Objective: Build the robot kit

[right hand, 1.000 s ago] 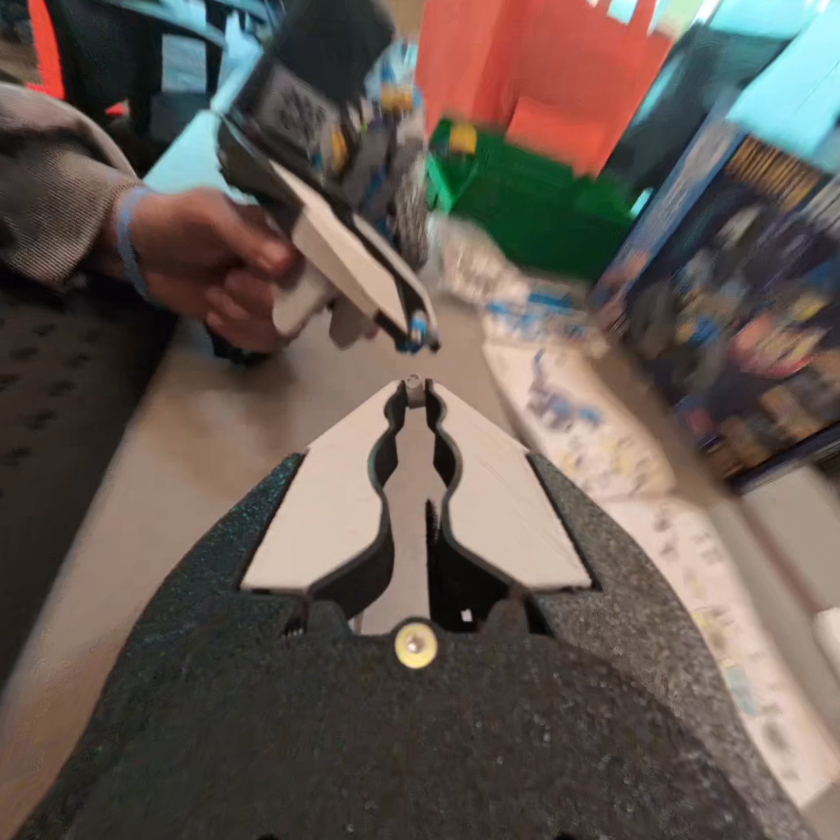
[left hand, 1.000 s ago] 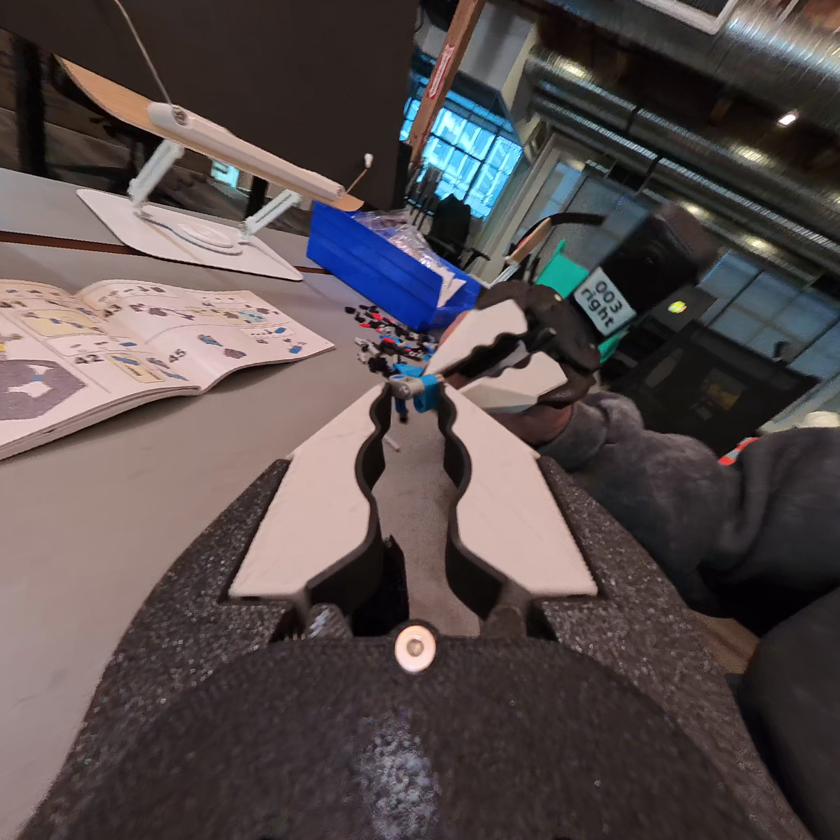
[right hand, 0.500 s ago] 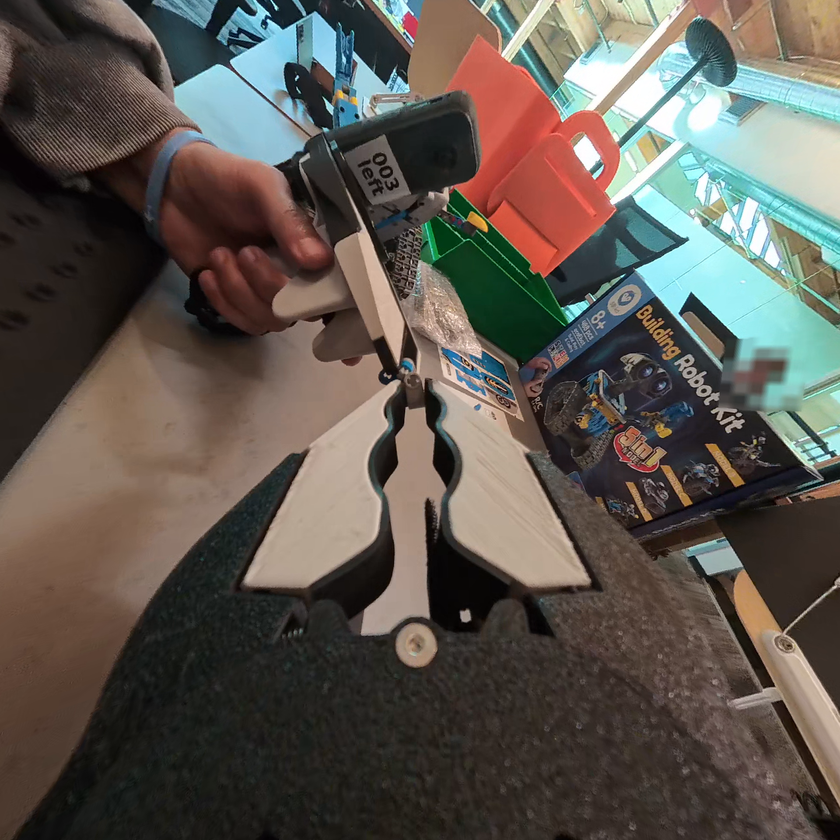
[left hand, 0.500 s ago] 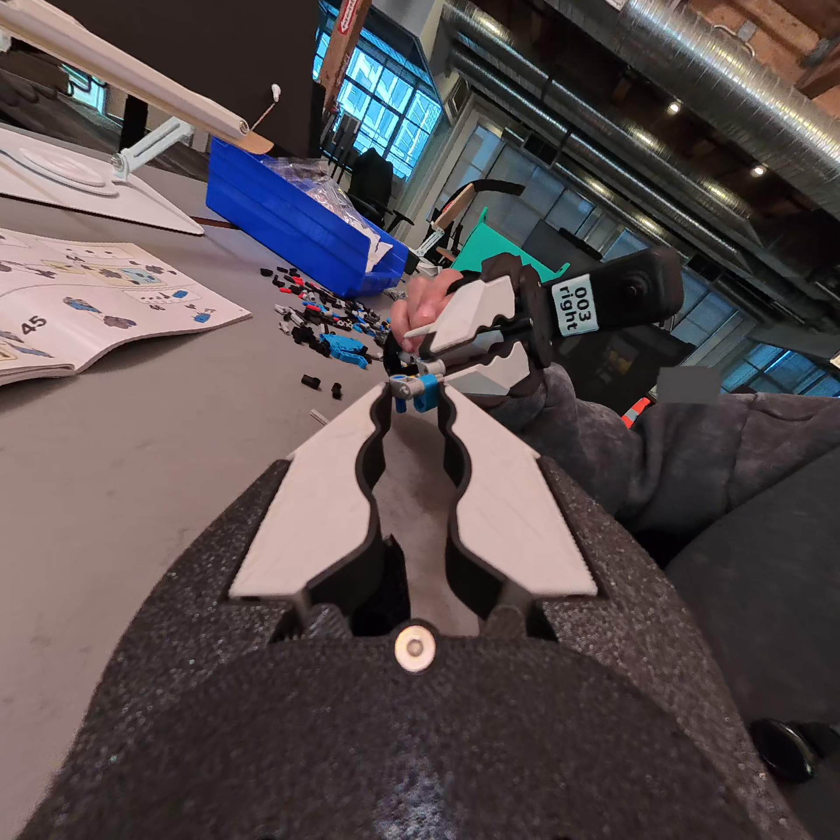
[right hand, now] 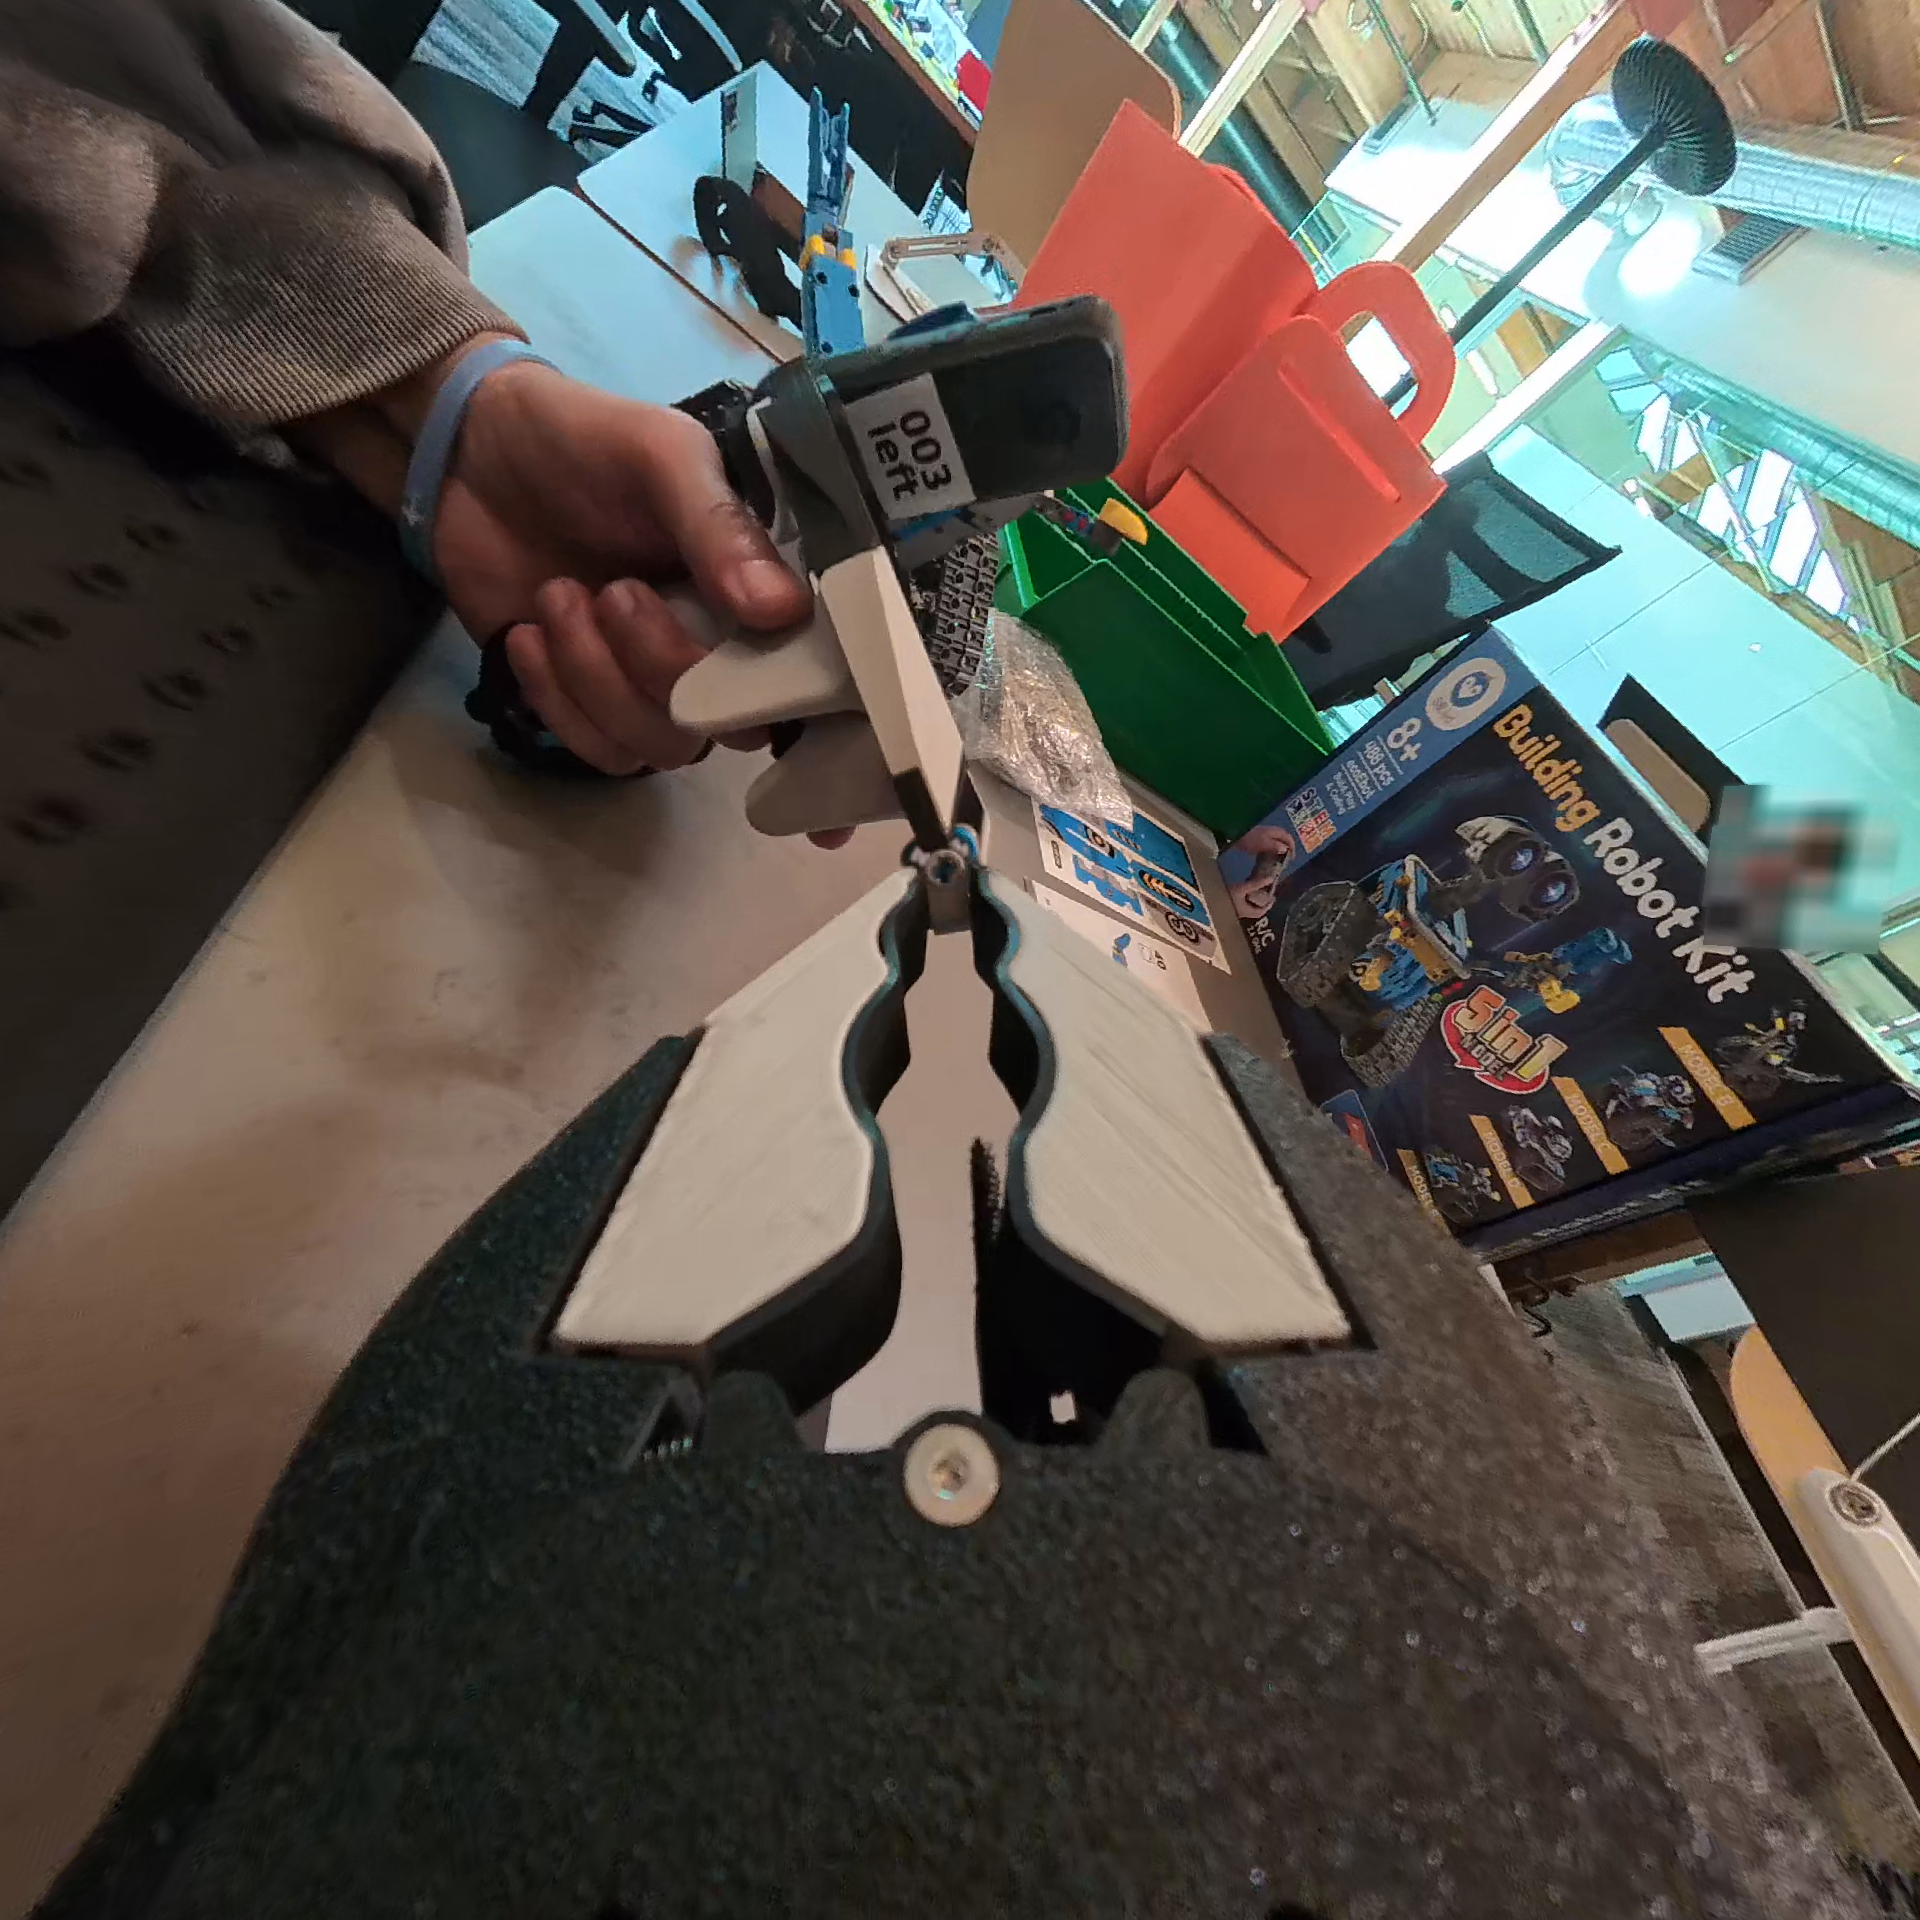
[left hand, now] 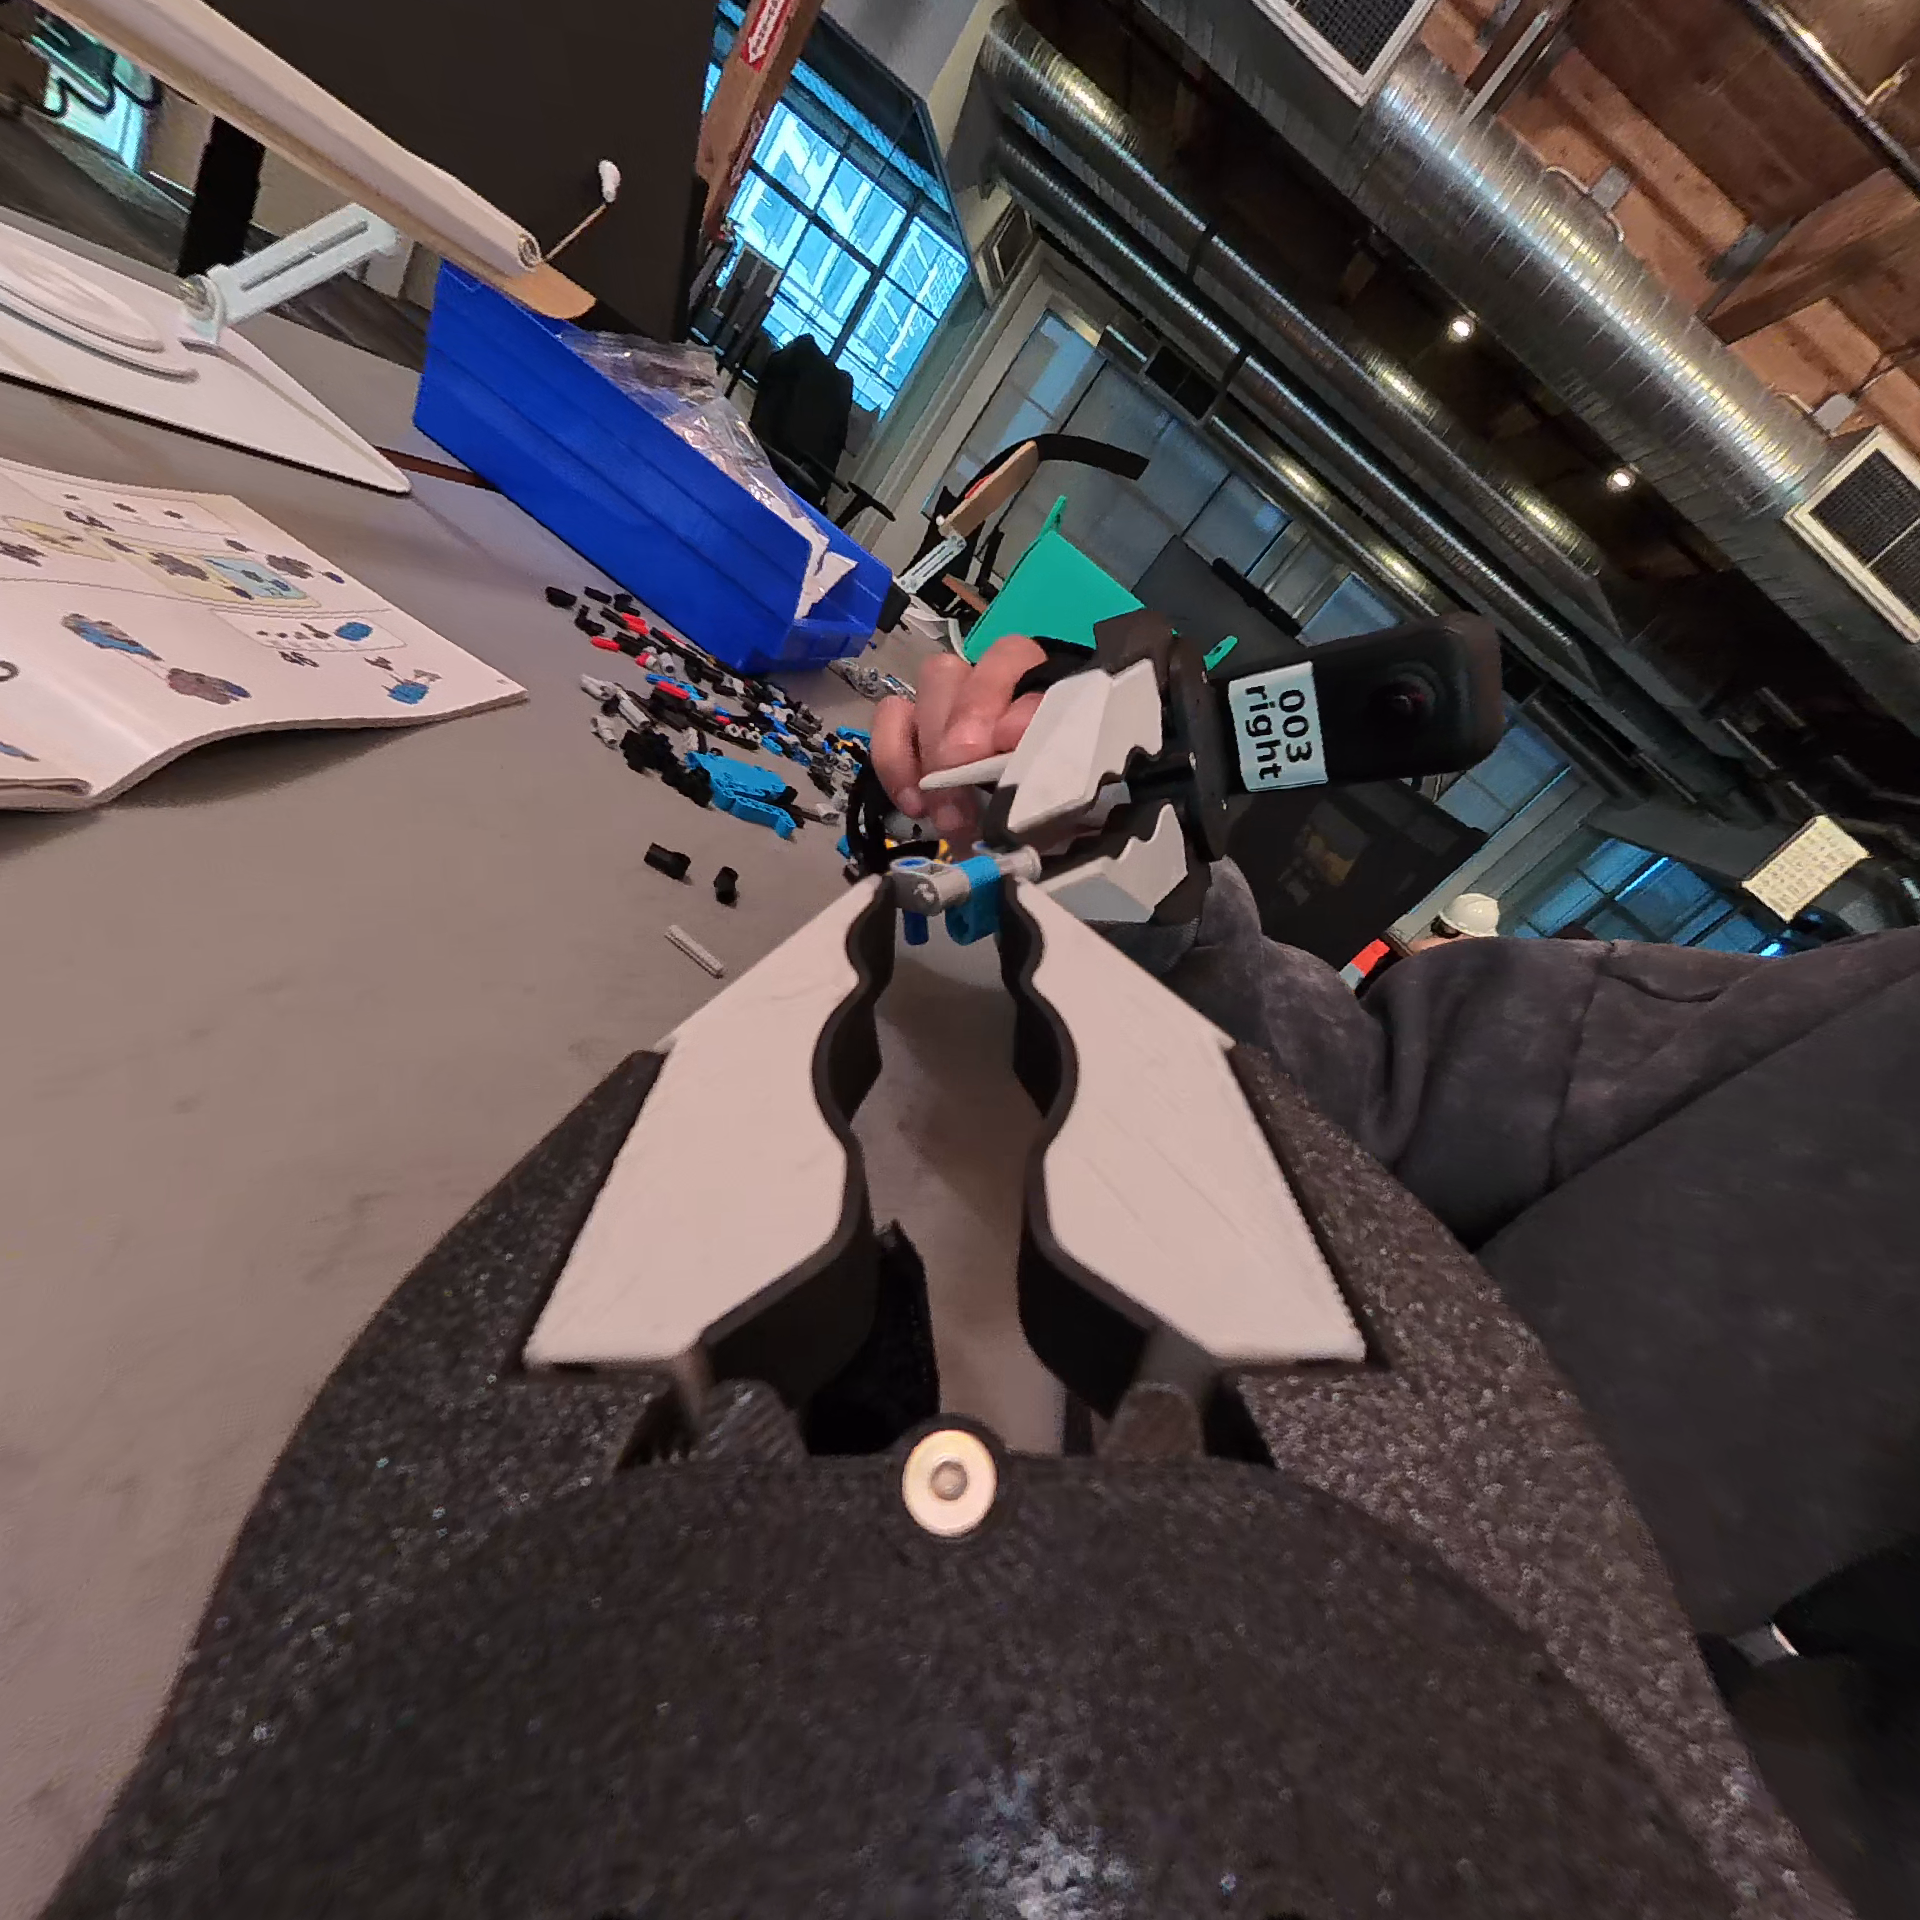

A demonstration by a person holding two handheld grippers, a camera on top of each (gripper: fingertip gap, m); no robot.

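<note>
Left gripper (left hand: 945, 899) pinches blue-grey brick assembly (left hand: 961, 894); right gripper (right hand: 943, 883) nips grey piece (right hand: 943, 891), its far end hidden.

A blue bin (left hand: 623, 488) stands beside an open instruction booklet (left hand: 197, 634) and loose parts (left hand: 717, 748).

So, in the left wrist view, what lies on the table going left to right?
Open booklet → blue bin → pile of small building pieces → right gripper, held in a hand, past the left gripper and its blue and grey piece.
</note>
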